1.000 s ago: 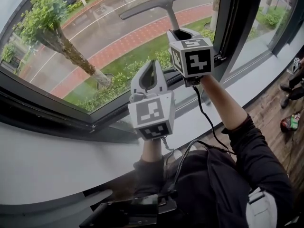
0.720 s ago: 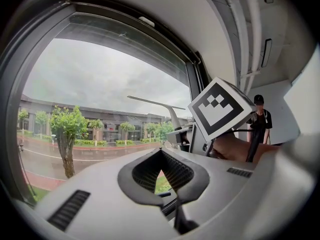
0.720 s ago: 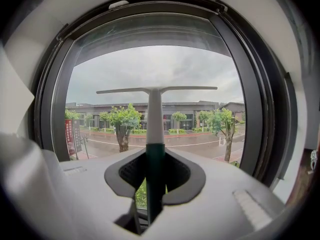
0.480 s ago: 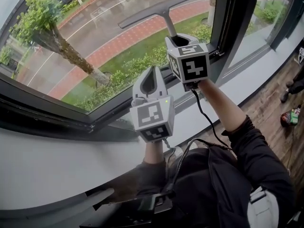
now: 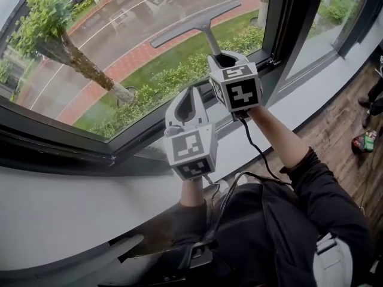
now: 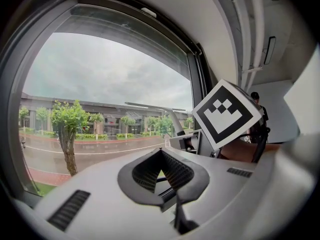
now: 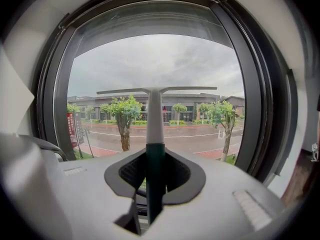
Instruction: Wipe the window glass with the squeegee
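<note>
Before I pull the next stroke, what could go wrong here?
The right tongs grip the squeegee only at its handle's low end, so the blade might twist. The blade's right end lies near the window frame and could catch it. The left tongs sit close beside and might get bumped.

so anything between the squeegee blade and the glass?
Nothing visible. The right gripper holds the squeegee by its handle, blade up at the window glass. The left gripper sits lower, away from the blade.
</note>
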A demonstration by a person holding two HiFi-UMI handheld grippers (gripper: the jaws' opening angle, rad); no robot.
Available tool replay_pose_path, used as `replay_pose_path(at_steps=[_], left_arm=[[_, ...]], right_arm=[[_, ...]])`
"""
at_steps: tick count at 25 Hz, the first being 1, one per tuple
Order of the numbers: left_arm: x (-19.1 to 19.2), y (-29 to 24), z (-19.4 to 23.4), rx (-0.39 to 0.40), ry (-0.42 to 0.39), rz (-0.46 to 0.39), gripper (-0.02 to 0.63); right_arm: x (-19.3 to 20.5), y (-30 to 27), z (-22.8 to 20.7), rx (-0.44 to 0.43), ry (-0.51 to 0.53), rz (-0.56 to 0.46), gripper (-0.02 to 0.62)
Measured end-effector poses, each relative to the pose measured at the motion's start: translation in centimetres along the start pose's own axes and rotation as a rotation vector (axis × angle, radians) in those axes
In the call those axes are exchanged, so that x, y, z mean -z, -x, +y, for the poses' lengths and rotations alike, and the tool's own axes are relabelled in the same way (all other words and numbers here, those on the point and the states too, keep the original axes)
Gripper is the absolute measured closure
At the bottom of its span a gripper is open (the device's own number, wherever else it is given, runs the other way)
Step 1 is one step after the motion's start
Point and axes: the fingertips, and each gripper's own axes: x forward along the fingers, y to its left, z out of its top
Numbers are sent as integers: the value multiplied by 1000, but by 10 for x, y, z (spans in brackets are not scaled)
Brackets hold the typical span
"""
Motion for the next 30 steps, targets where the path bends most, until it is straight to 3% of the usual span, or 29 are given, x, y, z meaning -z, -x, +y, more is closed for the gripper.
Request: replay_pose_path(at_steps=[30], left_arm=[[57,-3,-11,39,81,106,606]], right_arm=[[87,-11,-1,9,-44,174,528]])
